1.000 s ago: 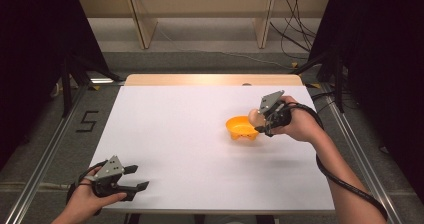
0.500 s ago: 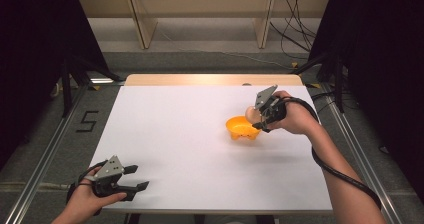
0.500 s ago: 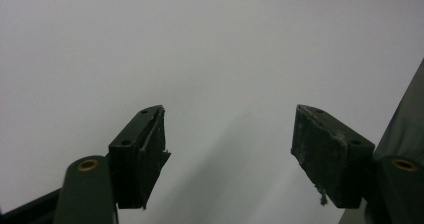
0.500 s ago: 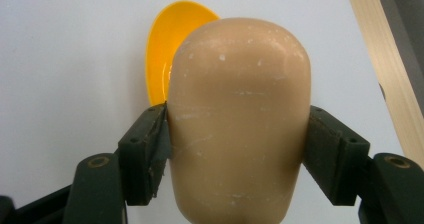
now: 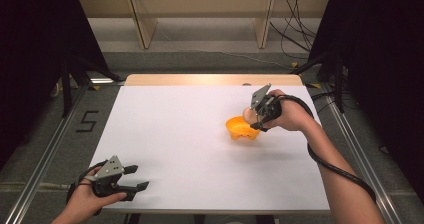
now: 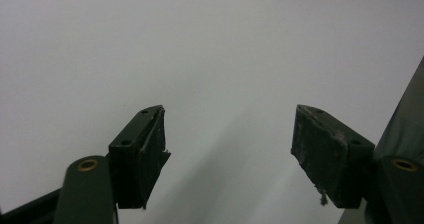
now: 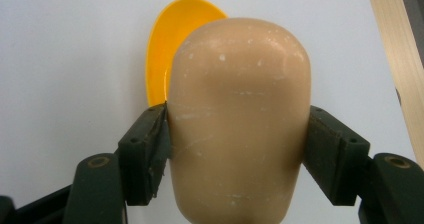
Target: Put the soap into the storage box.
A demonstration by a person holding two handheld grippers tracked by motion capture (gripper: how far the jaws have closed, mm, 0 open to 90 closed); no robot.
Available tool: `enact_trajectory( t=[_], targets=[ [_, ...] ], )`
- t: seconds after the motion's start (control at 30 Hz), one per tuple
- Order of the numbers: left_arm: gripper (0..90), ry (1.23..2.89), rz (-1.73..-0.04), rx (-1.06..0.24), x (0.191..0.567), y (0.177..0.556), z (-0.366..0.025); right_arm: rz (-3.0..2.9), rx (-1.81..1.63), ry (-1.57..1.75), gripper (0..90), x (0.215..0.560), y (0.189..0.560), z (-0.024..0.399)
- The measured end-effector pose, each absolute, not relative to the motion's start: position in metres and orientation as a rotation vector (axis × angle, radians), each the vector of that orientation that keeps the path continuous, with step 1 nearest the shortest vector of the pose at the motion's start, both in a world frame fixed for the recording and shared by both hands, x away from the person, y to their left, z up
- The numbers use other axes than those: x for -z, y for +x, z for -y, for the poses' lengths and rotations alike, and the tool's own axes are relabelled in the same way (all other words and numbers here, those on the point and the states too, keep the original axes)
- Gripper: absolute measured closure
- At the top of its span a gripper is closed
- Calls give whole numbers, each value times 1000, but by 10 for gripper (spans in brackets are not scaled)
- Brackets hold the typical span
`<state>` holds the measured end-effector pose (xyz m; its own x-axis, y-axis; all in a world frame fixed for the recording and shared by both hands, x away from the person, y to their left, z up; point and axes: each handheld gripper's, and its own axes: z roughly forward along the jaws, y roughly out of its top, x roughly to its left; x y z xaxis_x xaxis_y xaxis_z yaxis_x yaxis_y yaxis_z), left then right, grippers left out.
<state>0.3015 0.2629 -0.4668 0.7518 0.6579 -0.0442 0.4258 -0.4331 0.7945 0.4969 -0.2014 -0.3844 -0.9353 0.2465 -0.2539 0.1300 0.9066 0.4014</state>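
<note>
An orange bowl [image 5: 241, 129] sits on the white table [image 5: 190, 134] right of centre. Just above its right rim my right gripper [image 5: 254, 118] is shut on a tan, egg-shaped object [image 5: 247, 114]. In the right gripper view that tan object [image 7: 237, 119] is pinched between the two jaws, and the orange bowl [image 7: 165, 49] peeks out behind it. Near the table's front left corner my left gripper [image 5: 135, 178] lies low and open. Its jaws in the left gripper view [image 6: 230, 154] stand wide apart over bare white table.
A pale wooden strip [image 5: 210, 80] runs along the table's far edge. Metal rails [image 5: 45, 154] flank both sides. Shelving legs [image 5: 140, 19] and loose cables [image 5: 295, 29] lie on the floor beyond. A black cable [image 5: 340, 171] trails from the right gripper.
The right gripper has lifted the tan object up and slightly back from the bowl. The left gripper has stayed where it was.
</note>
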Motion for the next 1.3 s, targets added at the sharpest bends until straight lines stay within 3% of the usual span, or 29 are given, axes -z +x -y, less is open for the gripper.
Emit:
enact_trajectory(
  t=[1.3],
  targets=[
    [294, 2081, -838, -340, 467, 301, -263, -2848, -505, 215, 336, 392, 513, 184]
  ],
)
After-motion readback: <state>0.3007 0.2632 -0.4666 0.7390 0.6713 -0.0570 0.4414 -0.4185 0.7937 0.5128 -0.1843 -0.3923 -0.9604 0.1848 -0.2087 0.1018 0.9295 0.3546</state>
